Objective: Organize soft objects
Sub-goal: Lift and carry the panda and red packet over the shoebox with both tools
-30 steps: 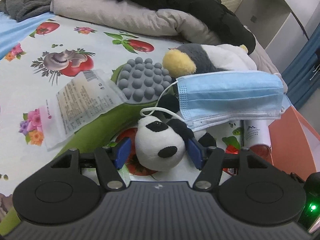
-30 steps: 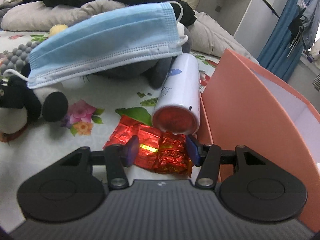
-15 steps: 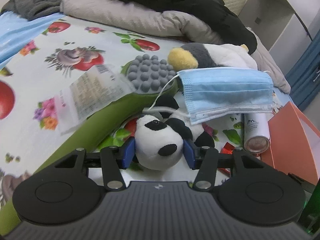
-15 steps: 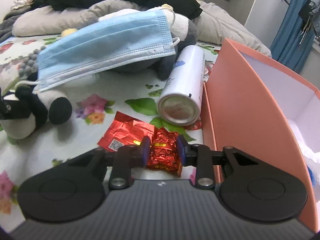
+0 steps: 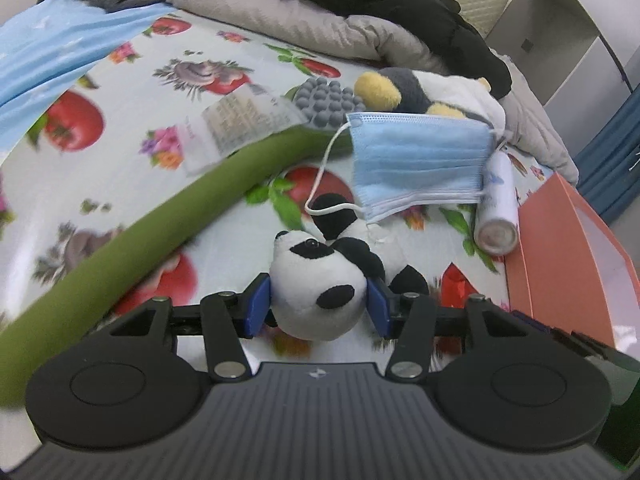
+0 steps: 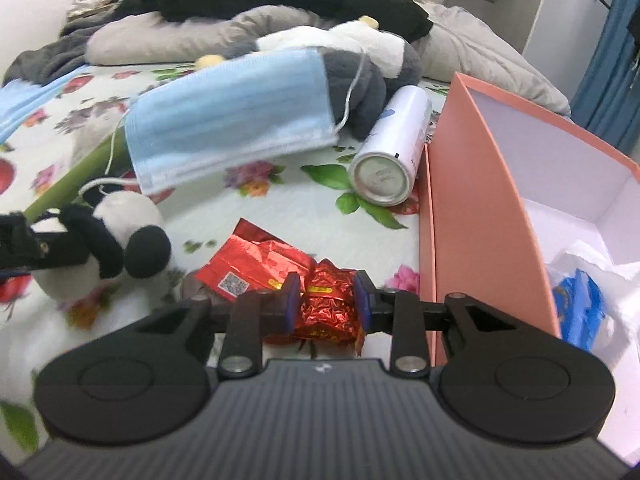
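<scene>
panda lifted — wrapper too

Your left wrist camera looks steeply down, close over the fruit-printed bedsheet; your right faces likewise beside the salmon-pink cardboard box. Both share the pale-blue pleated face mask.

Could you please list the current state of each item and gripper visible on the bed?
left gripper: shut on the panda's head.
panda plush: gripped.
right gripper: shut on the crumpled packet.
red foil packet: gripped, crumpled.
flat red packet: lying on the sheet.
face mask: draped over the penguin plush.
white can: lying on its side beside the box.
pink box: open.
</scene>
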The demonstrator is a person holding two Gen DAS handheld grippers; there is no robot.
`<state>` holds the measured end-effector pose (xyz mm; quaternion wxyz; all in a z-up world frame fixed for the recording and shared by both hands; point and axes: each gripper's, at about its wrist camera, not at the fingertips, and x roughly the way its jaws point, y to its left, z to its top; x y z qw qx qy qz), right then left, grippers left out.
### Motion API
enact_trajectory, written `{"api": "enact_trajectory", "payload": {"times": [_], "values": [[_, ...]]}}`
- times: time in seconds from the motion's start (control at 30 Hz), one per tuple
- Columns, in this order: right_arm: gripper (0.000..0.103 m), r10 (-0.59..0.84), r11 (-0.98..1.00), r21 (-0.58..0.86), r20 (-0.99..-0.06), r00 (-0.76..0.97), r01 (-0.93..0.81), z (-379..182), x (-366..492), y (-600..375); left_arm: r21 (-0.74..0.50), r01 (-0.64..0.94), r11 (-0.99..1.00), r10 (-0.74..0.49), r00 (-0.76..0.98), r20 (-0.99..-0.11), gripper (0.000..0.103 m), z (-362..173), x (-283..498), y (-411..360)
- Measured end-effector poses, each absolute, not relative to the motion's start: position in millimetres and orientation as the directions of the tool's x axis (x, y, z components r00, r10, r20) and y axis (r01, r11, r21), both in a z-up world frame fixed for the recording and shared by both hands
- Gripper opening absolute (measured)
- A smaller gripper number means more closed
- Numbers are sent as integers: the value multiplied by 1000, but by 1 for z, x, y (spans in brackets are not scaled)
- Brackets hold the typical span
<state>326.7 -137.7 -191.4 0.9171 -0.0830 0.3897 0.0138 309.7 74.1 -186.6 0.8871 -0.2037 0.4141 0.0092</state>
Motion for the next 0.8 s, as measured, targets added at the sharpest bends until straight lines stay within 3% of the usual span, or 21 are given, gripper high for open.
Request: {"api": "enact_trajectory", "payload": {"times": [0.3,0.8], "values": [[32,44,980,-100,-739,672,-174,-180,278,-138,-377,-197,905,-179,627,-758,57,-177,248,79],[33,109,976,-38,-768,631,-215,-181,227,-151,-480,-185,858,-327,524,-787,57,-186,176,91]]}}
